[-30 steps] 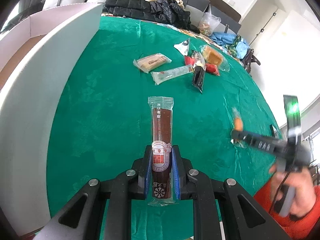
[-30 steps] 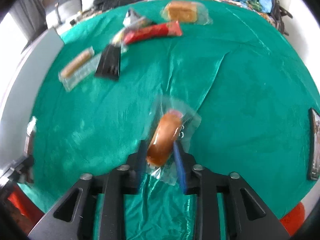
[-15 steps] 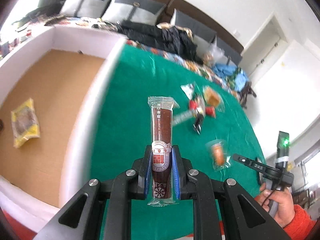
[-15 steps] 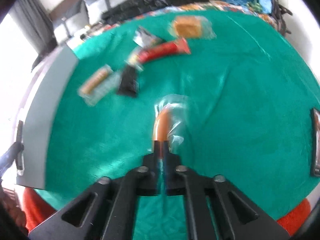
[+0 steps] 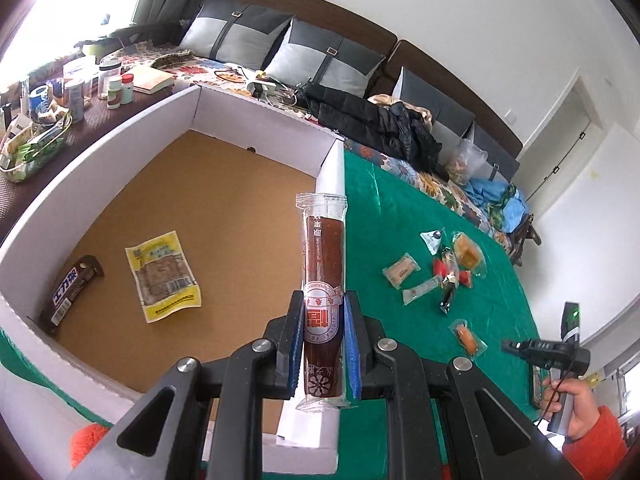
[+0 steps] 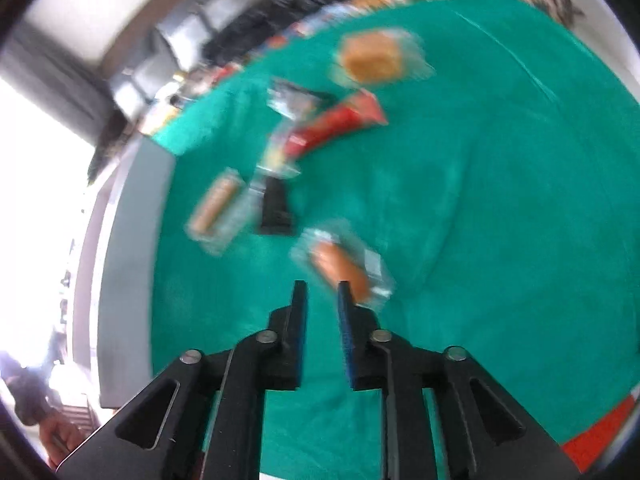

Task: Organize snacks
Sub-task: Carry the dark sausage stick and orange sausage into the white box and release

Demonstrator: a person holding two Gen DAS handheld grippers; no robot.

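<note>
Pinching a long brown snack stick (image 5: 323,280) upright, the left tongs (image 5: 322,344) hover beside the box (image 5: 256,120) for dropping; the right tongs (image 6: 322,300), just parting, stand empty, the sausage packet (image 6: 340,264) just ahead.

A home living room is showing: a sofa (image 5: 360,80) with grey cushions (image 5: 320,56) is sitting at twelve o'clock, a black jacket (image 5: 372,124) lying on it, beyond the green-clothed bench (image 5: 400,240).

Behind the green tablecloth (image 5: 400,216) stands a dark brown sofa with grey-and-black cushions (image 5: 320,56); a crumpled black jacket (image 5: 372,124) lies on its floral cover. White-lidded jars (image 5: 116,88) and a paperback book (image 5: 154,79) sit on a dark side table (image 5: 120,110).
</note>
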